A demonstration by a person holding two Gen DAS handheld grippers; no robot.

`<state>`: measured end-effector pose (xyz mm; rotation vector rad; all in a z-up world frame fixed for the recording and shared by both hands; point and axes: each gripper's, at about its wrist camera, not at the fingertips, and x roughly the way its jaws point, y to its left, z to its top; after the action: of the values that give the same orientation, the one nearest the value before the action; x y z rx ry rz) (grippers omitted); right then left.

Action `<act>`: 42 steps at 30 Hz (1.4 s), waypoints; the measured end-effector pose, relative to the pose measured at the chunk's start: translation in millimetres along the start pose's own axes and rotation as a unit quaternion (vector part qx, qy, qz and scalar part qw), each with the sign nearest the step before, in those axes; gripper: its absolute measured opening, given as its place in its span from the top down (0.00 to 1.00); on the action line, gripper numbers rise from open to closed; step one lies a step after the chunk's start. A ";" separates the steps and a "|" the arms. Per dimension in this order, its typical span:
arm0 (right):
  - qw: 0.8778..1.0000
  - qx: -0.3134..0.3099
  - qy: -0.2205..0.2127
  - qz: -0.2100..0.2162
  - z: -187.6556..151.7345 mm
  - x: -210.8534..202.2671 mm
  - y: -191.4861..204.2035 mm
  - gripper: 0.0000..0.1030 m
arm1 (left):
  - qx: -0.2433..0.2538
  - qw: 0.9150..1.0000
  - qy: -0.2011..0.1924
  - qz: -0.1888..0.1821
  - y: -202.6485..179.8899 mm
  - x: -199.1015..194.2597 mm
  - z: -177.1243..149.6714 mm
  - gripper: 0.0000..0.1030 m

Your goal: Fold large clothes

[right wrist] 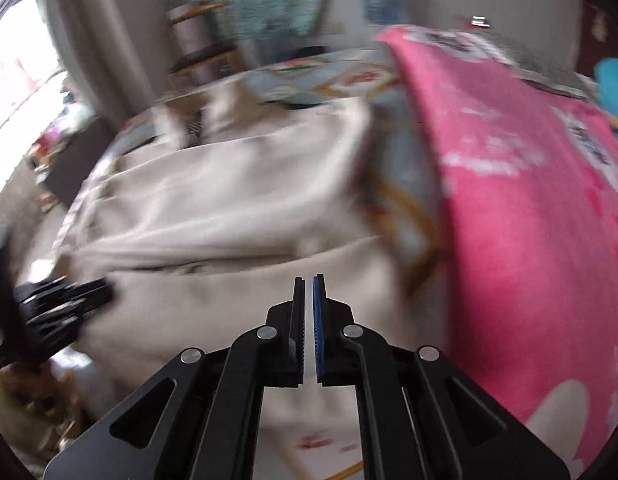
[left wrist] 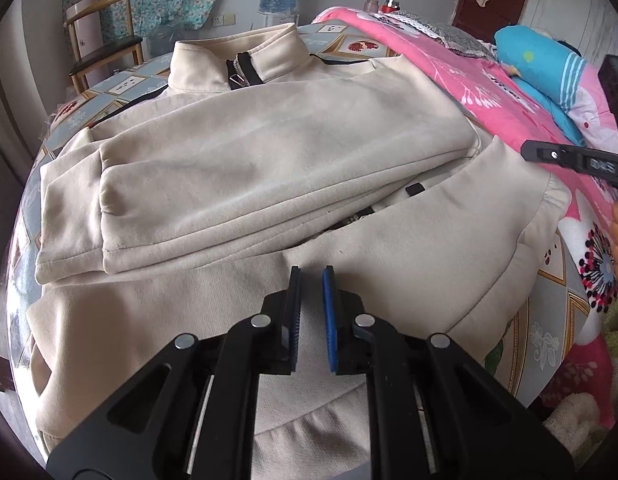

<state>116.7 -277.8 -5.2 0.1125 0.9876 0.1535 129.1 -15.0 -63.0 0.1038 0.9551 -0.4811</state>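
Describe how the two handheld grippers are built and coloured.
The left gripper and right gripper look alike: black plastic linkage arms with round silver pivot pins and triangular cut-outs. Each has two flat fingers, one pad black, the other blue and ribbed. No cables or sleeves show.

A cream zip-neck sweatshirt (left wrist: 293, 152) lies flat on the patterned worktop (left wrist: 121, 84), collar toward the far edge, both sleeves folded across its chest, hem at the near edge, right side beside the pink blanket.

Cream jacket (left wrist: 277, 152) with black zip trim, pink floral blanket (left wrist: 469, 80), blue-and-gold patterned tablecloth (left wrist: 341, 36)
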 end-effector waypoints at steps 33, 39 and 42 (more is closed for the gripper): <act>0.975 -0.142 0.065 0.160 -39.9 25.6 166.4 0.95 | -0.082 0.993 0.013 -0.078 56.2 -60.6 -35.1 0.98; 0.970 -0.142 0.119 0.158 -49.6 65.5 168.2 0.95 | -0.154 0.986 0.025 -0.055 86.7 -63.3 -71.7 0.98; 0.977 -0.129 0.085 0.149 -39.0 41.8 152.5 0.90 | -0.153 0.988 0.003 -0.027 93.5 -78.2 -68.4 0.98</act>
<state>94.9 -119.4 -35.8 0.0074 1.1098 0.5720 80.6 115.5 -51.5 -0.1988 1.0288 -0.3783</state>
